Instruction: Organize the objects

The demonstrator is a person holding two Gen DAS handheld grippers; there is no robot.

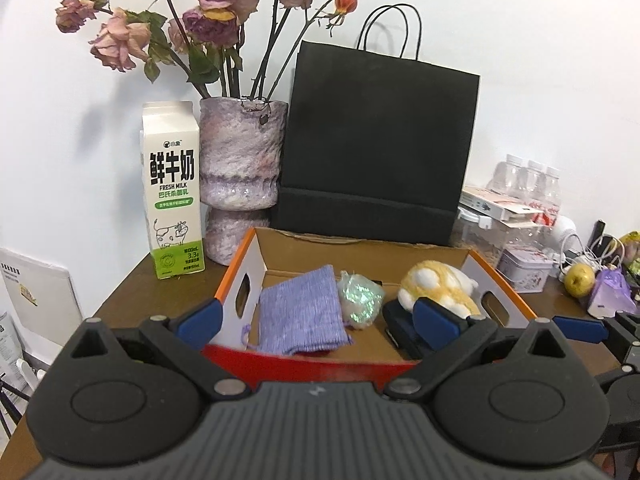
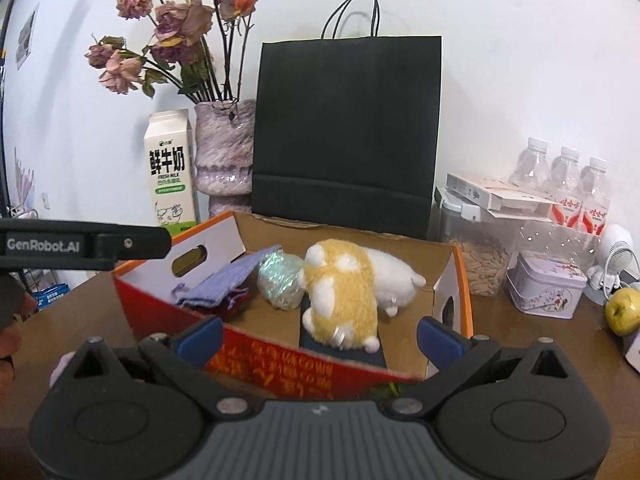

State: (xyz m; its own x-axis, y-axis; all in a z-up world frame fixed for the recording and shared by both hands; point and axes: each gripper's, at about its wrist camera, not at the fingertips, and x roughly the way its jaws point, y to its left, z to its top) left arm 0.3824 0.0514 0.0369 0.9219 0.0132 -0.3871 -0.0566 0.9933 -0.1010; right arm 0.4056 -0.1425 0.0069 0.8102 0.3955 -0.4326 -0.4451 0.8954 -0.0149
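Note:
An open cardboard box point(image 1: 256, 268) point(image 2: 448, 264) with an orange rim and a red front stands on the brown table. Inside it lie a purple knitted pouch point(image 1: 300, 312) point(image 2: 224, 284), a shiny iridescent ball point(image 1: 358, 300) point(image 2: 280, 280), and a yellow and white plush toy point(image 1: 436, 286) point(image 2: 344, 292). The toy rests on a dark blue flat object point(image 1: 402, 330) point(image 2: 344, 354). My left gripper point(image 1: 318, 322) hangs open just before the box's front wall, holding nothing. My right gripper point(image 2: 320, 339) is open and empty at the same wall, further right.
Behind the box stand a milk carton point(image 1: 174, 196) point(image 2: 170, 172), a purple vase of dried roses point(image 1: 240, 160) point(image 2: 224, 148) and a black paper bag point(image 1: 376, 144) point(image 2: 344, 128). To the right are a seed jar point(image 2: 484, 264), water bottles point(image 2: 568, 176), a tin point(image 2: 548, 284) and a green fruit point(image 2: 624, 312).

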